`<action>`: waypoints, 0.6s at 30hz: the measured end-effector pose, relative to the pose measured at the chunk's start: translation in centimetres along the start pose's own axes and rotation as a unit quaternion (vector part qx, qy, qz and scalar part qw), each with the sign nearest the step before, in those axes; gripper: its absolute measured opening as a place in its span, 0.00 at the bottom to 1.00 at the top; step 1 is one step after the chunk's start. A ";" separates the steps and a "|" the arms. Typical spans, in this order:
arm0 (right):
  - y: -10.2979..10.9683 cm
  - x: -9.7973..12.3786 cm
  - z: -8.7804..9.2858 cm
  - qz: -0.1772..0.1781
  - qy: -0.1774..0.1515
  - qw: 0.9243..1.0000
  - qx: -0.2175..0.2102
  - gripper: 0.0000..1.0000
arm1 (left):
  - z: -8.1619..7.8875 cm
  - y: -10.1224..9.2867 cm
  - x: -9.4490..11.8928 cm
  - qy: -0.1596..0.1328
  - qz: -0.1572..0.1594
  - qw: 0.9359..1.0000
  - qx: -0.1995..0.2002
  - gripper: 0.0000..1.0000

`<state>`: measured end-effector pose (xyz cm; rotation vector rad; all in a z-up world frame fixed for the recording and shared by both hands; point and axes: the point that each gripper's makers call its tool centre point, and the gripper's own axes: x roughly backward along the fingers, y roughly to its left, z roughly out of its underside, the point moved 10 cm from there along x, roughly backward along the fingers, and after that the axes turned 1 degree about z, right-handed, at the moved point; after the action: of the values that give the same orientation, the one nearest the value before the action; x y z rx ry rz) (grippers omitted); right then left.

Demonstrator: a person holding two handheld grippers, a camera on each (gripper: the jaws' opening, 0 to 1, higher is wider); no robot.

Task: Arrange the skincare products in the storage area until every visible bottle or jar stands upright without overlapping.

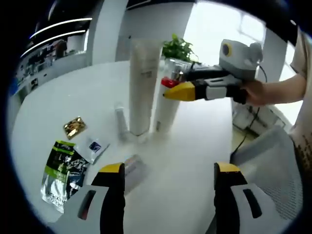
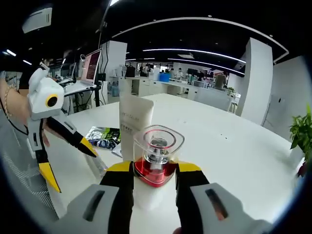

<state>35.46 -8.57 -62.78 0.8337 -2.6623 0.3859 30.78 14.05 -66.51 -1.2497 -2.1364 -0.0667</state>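
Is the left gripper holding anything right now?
No, in the left gripper view the left gripper stands open over the white table, with nothing between its jaws.

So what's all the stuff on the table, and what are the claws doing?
Tall tube: one, white, upright mid-table.
Bottle: one, white, red collar, clear cap, beside the tube.
Green-black packet: one, near table edge.
Gold sachet: one, past the packet.
White-blue sachet: one, between them.
Plant: one, green, behind the tube.
Table: one, white.
Left claw: yellow-tipped, open, empty.
Right claw: yellow-tipped, closed on the bottle's neck.
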 end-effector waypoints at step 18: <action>-0.4 -0.9 -0.2 -0.009 -0.005 1.000 -0.001 0.32 | 0.5 0.4 0.2 0.002 -0.012 1.000 0.014 0.73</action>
<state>36.42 -8.42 -62.89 0.8610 -2.6622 0.3764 30.73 14.58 -66.87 -1.2073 -2.1408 -0.0483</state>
